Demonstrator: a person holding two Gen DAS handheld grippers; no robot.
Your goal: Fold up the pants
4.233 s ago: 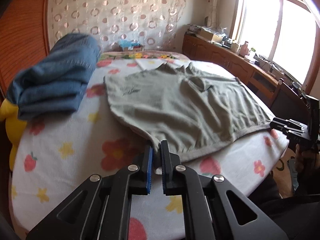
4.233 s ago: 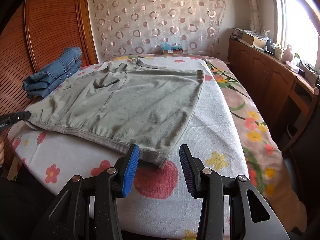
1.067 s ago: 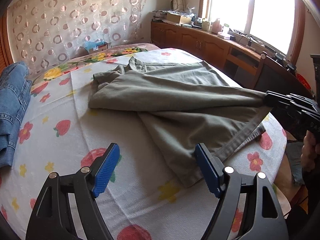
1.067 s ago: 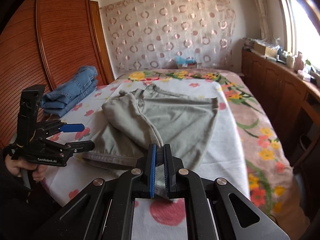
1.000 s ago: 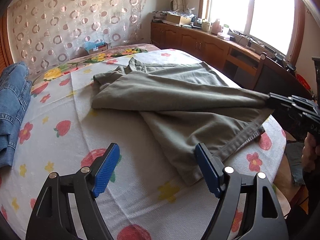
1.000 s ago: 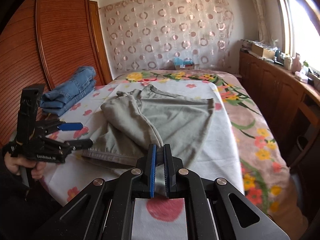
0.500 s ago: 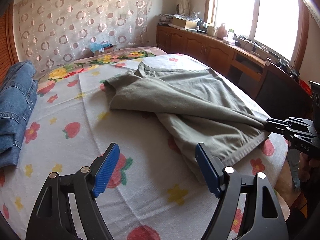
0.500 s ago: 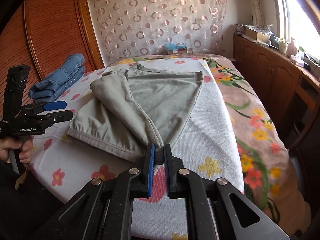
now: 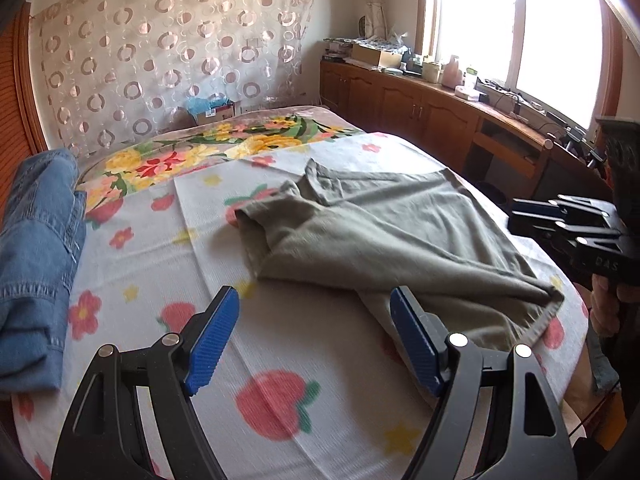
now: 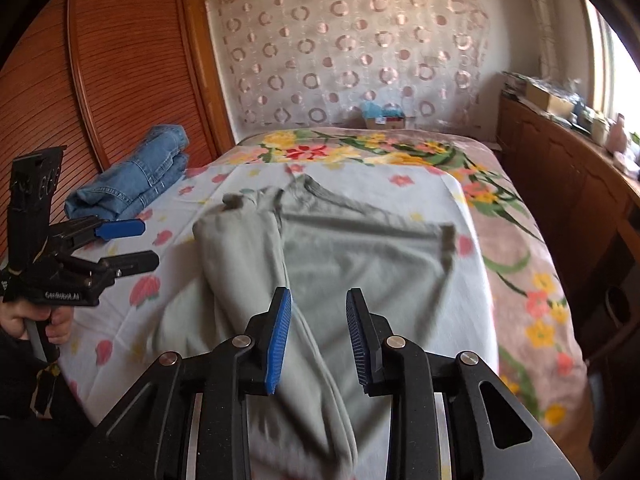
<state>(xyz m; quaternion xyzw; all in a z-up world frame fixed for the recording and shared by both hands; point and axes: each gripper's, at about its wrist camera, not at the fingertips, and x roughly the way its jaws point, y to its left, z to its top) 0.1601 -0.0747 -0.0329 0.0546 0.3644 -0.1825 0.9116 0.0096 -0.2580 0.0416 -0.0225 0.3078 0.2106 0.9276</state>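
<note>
The grey-green pants [image 9: 384,232] lie on the bed, one side folded diagonally over the other; they also show in the right wrist view [image 10: 320,272]. My left gripper [image 9: 316,340] is open and empty, above the sheet just left of the pants' near hem. It also shows at the left of the right wrist view [image 10: 128,244]. My right gripper [image 10: 318,336] is open, with the folded edge of the pants lying loose under and between its fingers. It appears at the right of the left wrist view [image 9: 560,220].
Folded blue jeans [image 9: 36,248] are stacked at the bed's left side, by the wooden headboard [image 10: 100,80]. A white flower-print sheet [image 9: 280,380] covers the bed. Wooden cabinets [image 9: 420,116] under the window run along the right.
My right gripper has opened and let go of the pants' hem corner, which now lies on the bed. My left gripper stays open and has drifted a little toward the pants.
</note>
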